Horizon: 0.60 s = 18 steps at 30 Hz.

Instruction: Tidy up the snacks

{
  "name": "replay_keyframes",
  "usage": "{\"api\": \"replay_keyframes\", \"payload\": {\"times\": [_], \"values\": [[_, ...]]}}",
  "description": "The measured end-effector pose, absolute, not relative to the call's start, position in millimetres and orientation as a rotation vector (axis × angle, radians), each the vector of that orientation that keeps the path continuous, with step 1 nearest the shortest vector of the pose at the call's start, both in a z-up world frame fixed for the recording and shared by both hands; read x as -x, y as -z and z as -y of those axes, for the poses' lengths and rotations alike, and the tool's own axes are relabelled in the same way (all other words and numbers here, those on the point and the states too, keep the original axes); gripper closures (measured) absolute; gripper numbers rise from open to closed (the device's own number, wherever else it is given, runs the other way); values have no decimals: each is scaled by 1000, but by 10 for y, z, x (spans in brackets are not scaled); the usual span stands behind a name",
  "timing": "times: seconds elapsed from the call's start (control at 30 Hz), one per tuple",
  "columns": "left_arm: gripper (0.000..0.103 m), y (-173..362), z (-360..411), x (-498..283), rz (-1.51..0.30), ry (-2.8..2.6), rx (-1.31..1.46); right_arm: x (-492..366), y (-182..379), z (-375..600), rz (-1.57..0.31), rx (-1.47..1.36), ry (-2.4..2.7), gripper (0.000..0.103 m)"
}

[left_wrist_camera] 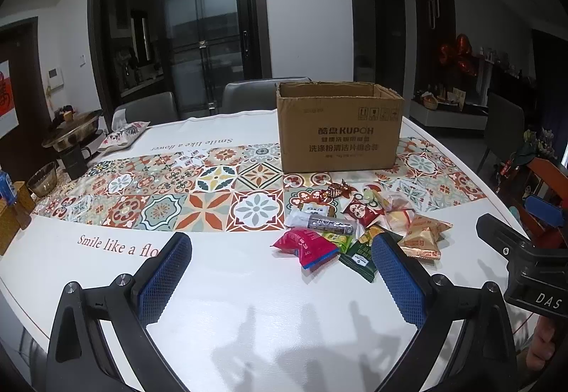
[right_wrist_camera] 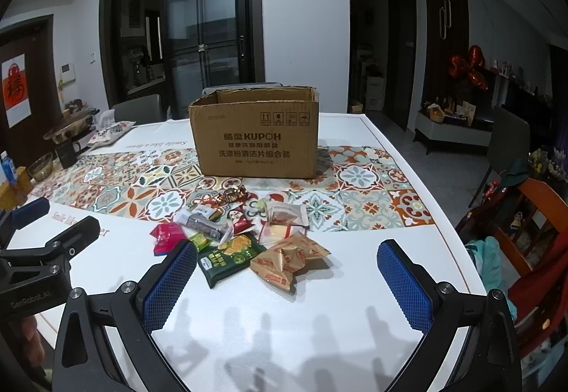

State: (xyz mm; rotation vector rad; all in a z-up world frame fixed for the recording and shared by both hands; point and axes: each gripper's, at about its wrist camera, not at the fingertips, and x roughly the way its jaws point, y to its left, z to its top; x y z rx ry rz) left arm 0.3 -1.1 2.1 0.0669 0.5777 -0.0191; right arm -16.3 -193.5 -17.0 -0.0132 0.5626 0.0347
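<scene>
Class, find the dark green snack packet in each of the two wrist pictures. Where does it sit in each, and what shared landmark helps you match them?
Left wrist view: the dark green packet lies right of centre at the pile's near edge, partly hidden behind the tool's right finger.
Right wrist view: the dark green packet lies just left of centre, in plain sight.
Shared landmark: the cardboard box stands behind the snack pile in both.

One cardboard box is seen at the centre of the frame. About a dozen snack packets are heaped below it; the exact number cannot be told. Among them one green packet, one pink packet and two tan packets are counted. Two grey chairs are seen at upper left.
</scene>
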Motion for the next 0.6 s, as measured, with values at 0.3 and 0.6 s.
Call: {"api": "replay_keyframes", "payload": {"times": [0.3, 0.6], "values": [[0, -31, 14, 2, -573, 17, -68, 165, 175, 1931, -563, 13, -39, 0], [0, -34, 1, 2, -572, 17, -68, 167, 171, 1933, -561, 14, -39, 0]]}}
